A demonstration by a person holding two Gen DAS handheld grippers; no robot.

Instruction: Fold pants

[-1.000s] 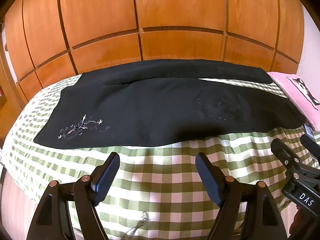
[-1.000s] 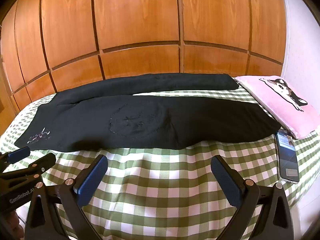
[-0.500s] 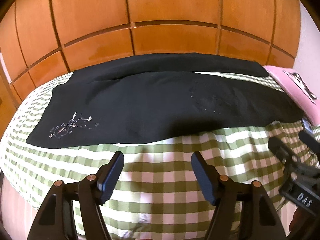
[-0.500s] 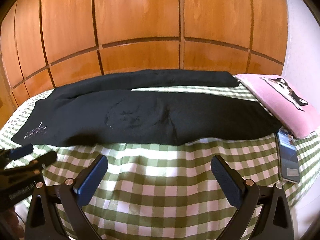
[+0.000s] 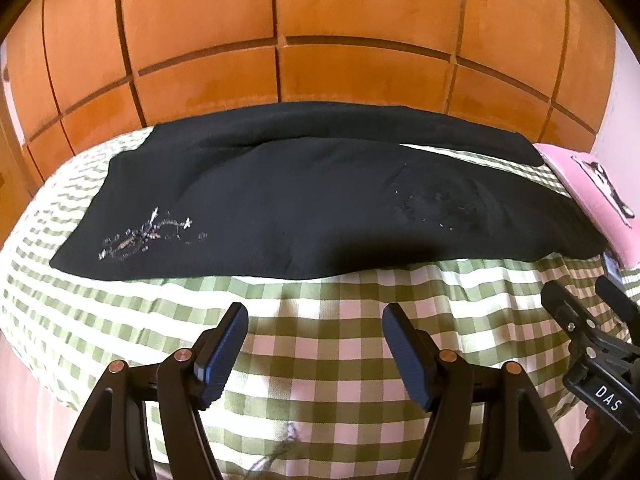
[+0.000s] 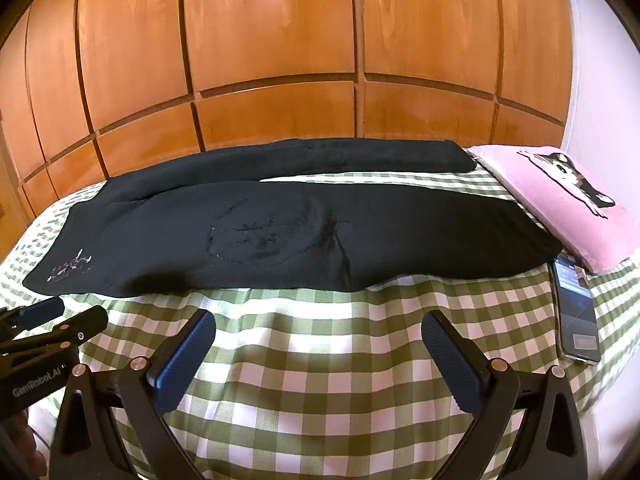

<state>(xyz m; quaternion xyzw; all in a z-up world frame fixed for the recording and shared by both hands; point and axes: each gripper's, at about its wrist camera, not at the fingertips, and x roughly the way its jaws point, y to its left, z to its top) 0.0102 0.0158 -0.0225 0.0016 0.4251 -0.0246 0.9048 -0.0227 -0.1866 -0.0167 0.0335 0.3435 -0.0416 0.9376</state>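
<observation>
Black pants (image 5: 320, 208) lie spread flat across the bed with the waist to the left and both legs running right. A pale embroidered motif (image 5: 148, 236) sits near the waist. The same pants (image 6: 280, 224) fill the middle of the right wrist view. My left gripper (image 5: 314, 314) hovers open over the checked sheet just in front of the pants' near edge, with nothing between its fingers. My right gripper (image 6: 319, 322) is open too, further right along that edge, and touches no cloth. Each gripper shows in the other's view: right gripper (image 5: 580, 286), left gripper (image 6: 76, 310).
A green and white checked sheet (image 6: 320, 360) covers the bed. A pink pillow (image 6: 560, 200) with a cat picture lies at the right end, and a phone (image 6: 576, 312) lies beside it. Wooden wardrobe panels (image 6: 280, 60) stand right behind the bed.
My left gripper's jaws have narrowed a little and its view has shifted slightly over the pants. The right gripper has stayed still, and the pants have not moved.
</observation>
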